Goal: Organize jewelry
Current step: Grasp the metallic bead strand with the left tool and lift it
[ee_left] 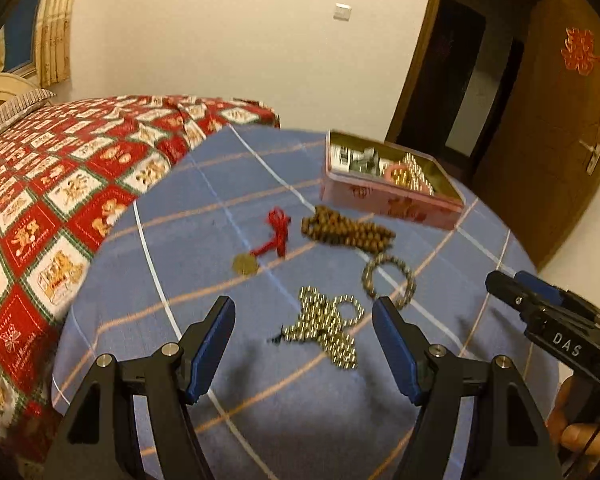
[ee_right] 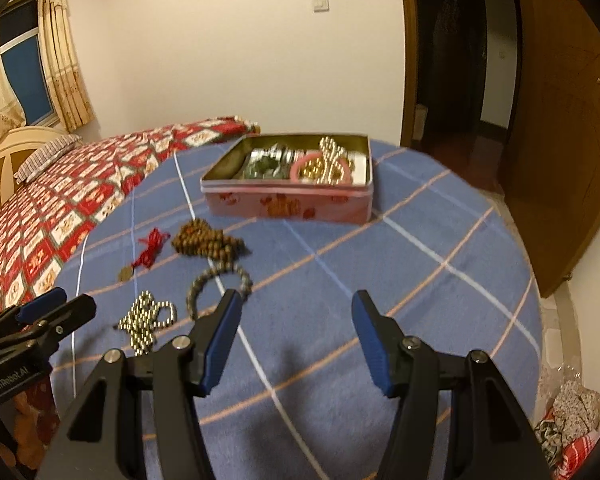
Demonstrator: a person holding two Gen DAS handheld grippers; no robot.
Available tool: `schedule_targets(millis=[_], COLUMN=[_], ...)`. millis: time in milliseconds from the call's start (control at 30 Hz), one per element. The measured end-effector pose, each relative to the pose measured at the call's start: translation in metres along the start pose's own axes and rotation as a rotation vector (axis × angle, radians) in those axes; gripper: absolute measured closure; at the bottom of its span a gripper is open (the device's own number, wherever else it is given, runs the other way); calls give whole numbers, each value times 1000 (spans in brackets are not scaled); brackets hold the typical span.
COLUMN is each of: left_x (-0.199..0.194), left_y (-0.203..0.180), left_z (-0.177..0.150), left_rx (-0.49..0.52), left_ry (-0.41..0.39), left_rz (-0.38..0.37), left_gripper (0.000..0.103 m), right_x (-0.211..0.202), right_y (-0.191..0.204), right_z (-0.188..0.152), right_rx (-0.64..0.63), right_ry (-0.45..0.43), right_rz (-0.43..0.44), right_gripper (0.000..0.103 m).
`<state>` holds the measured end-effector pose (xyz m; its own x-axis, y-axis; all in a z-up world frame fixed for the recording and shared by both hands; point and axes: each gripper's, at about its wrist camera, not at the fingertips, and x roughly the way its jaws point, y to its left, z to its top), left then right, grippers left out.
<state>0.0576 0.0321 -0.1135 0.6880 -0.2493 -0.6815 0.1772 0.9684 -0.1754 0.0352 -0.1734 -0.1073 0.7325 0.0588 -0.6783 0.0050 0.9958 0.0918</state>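
Observation:
A pink tin box (ee_left: 388, 200) (ee_right: 288, 202) stands open on the blue checked cloth and holds a pink bangle (ee_right: 320, 168), gold beads and silver pieces. On the cloth lie a gold bead chain (ee_left: 326, 326) (ee_right: 146, 318), a grey-green bead bracelet (ee_left: 390, 280) (ee_right: 220, 282), a heap of brown wooden beads (ee_left: 346, 232) (ee_right: 206, 240) and a red cord with a gold coin (ee_left: 268, 240) (ee_right: 146, 254). My left gripper (ee_left: 304, 310) is open and empty, just above the gold chain. My right gripper (ee_right: 296, 302) is open and empty over bare cloth, right of the bracelet.
A bed with a red patterned quilt (ee_left: 60, 208) (ee_right: 60, 204) lies to the left. A brown door (ee_right: 560, 160) stands open at the right. A bag of cloth items (ee_right: 568, 428) lies on the floor at lower right. The right gripper shows in the left wrist view (ee_left: 548, 312).

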Motion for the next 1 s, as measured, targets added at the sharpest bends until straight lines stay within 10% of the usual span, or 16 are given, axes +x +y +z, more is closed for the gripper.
schedule_targets(millis=[600, 833, 1000], left_x=[64, 60, 57], left_y=[-27, -30, -26], left_z=[-4, -4, -5], left_rx=[104, 141, 107], left_ry=[160, 136, 128], left_rz=[124, 89, 22], left_gripper=[32, 87, 92], right_x=[3, 11, 14], right_y=[1, 1, 3], right_z=[-8, -9, -8], right_rx=[11, 26, 26], right_ry=[36, 65, 80], right_rz=[22, 42, 51], right_gripper=[42, 42, 42])
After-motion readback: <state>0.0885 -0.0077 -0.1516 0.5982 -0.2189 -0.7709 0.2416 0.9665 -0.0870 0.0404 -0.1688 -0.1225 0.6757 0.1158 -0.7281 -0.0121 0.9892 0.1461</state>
